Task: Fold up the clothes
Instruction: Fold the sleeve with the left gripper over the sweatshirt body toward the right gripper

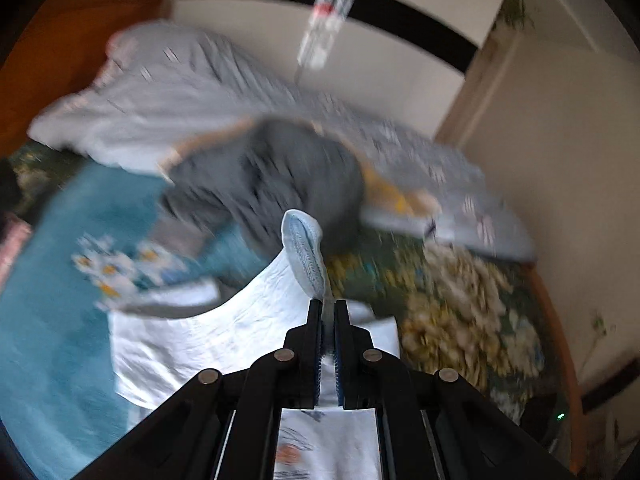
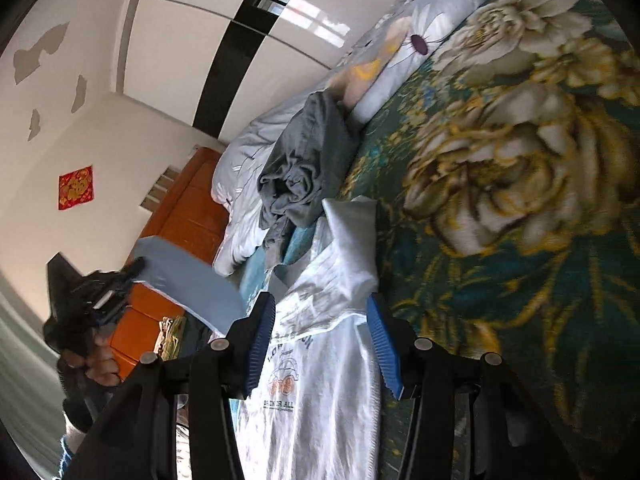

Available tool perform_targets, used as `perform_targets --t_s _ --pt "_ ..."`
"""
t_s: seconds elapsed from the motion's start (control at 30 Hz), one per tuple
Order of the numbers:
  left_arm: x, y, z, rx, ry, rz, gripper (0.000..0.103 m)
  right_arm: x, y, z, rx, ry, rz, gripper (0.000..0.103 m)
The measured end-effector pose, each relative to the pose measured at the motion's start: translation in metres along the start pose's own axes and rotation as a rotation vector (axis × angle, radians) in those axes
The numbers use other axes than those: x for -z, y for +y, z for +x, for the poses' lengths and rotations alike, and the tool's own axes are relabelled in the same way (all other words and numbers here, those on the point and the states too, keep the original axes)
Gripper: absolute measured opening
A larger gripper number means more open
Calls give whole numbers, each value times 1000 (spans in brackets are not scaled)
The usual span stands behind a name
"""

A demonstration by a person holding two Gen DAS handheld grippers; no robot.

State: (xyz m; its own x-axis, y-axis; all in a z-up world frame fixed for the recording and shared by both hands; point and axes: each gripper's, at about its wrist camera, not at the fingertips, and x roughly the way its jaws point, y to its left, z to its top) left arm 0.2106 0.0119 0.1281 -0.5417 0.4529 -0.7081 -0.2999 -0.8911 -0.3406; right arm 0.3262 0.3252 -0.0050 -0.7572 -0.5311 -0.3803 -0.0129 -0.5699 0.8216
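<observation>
A white T-shirt (image 2: pixel 316 392) with a printed chest lies on the bed, its collar end toward the grey pile. My right gripper (image 2: pixel 320 300) hovers over it, open, blue pads (image 2: pixel 262 340) standing on either side of the shirt without pressing it. My left gripper (image 1: pixel 328 304) is shut on an edge of the same white T-shirt (image 1: pixel 224 332); a ribbed, pale blue fold (image 1: pixel 304 252) sticks out past its tips. In the right wrist view the left gripper (image 2: pixel 136 270), carried by a hand (image 2: pixel 100 364), holds a lifted flap of the shirt (image 2: pixel 188 284) out to the left.
A crumpled grey garment (image 2: pixel 304 168) lies beyond the shirt, against a pale floral quilt (image 2: pixel 248 168). A teal cloth with daisies (image 1: pixel 108 264) is beside the shirt. The bedspread (image 2: pixel 500 208) is dark green with large flowers. An orange wooden headboard (image 2: pixel 188 216) and a white wardrobe (image 2: pixel 180 48) stand behind.
</observation>
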Motion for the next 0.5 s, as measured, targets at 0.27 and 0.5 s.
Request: perform_targets --t_s 0.27,0.5 --pt "53 -31 86 42 203 -20 6 3 -11 -14 49 11 8 49" --pt "60 -36 85 105 214 34 54 8 -11 -3 60 47 16 49"
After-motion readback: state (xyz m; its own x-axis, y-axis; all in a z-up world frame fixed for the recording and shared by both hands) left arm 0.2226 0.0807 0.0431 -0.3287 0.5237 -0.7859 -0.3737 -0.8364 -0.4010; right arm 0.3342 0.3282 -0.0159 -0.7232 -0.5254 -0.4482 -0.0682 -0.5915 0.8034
